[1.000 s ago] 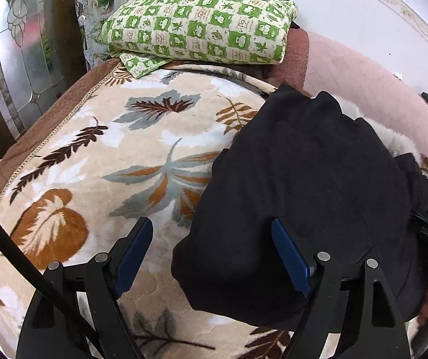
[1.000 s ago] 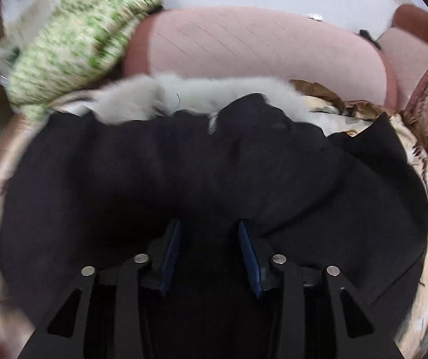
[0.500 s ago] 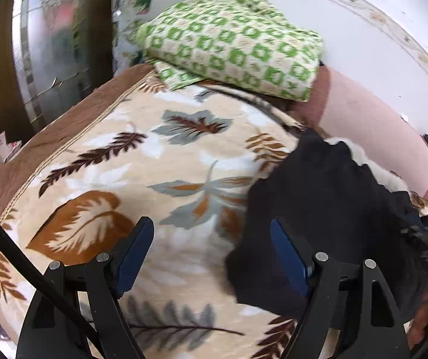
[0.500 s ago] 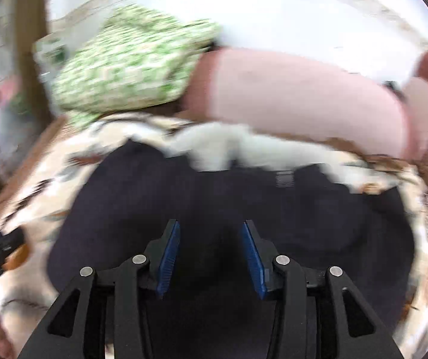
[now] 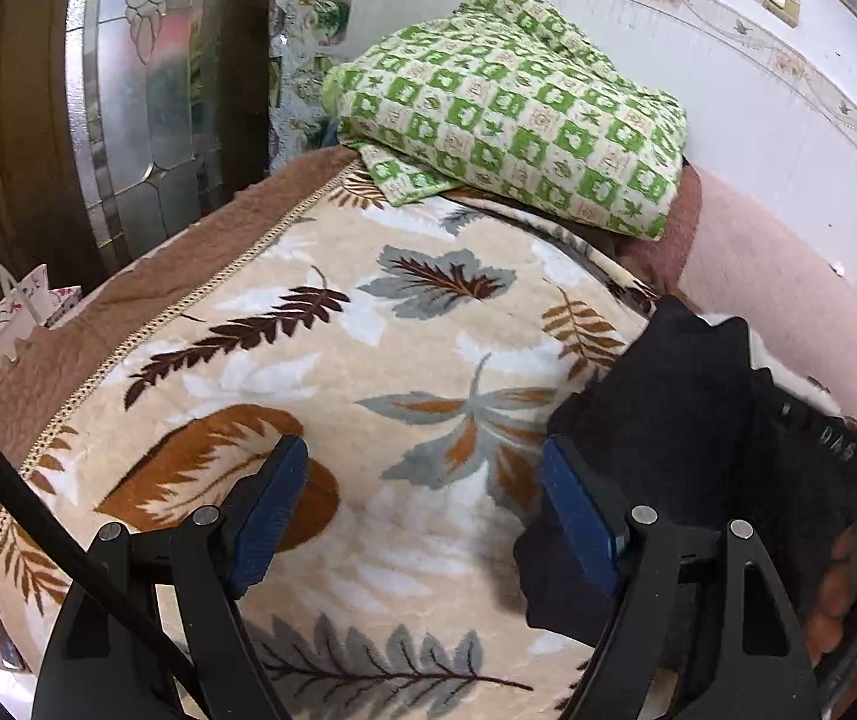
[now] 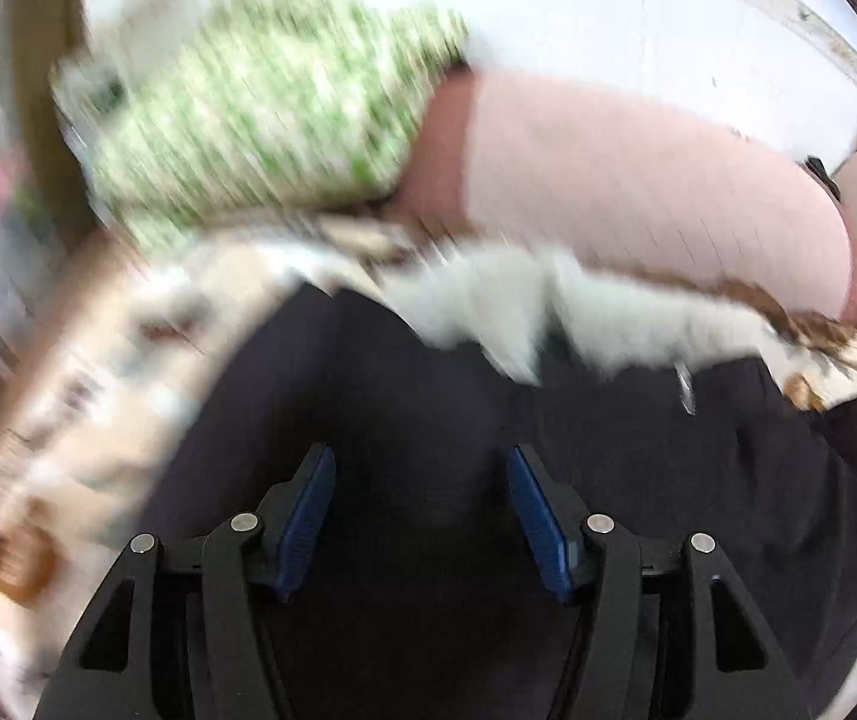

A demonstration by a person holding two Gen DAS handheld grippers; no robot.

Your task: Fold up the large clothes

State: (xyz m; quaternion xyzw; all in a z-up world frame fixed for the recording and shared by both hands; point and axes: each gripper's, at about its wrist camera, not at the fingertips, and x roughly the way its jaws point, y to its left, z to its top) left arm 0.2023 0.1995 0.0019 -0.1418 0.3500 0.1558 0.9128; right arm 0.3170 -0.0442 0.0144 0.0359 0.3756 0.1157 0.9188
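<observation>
Black garment (image 6: 428,420) | below opening right hand-held gripper (image 6: 422,516) | unheld

Garment (image 5: 686,420) lies on the blanket (image 5: 320,372), ahead-right of the left tool (image 5: 425,507); its near edge sits behind that tool's right finger. Blanket alone between the left tool's fingers. Folded quilt (image 5: 518,114) far ahead of the left tool, at the blanket's back end. Paper bag (image 5: 2,324) off to the left, beside the bed. Right tool (image 6: 422,519) over the garment (image 6: 428,420), jaws opening, cloth below the gap, not pinched. Fur trim (image 6: 548,312) ahead of it; bolster (image 6: 638,192) behind the trim; quilt (image 6: 260,114) ahead-left.
</observation>
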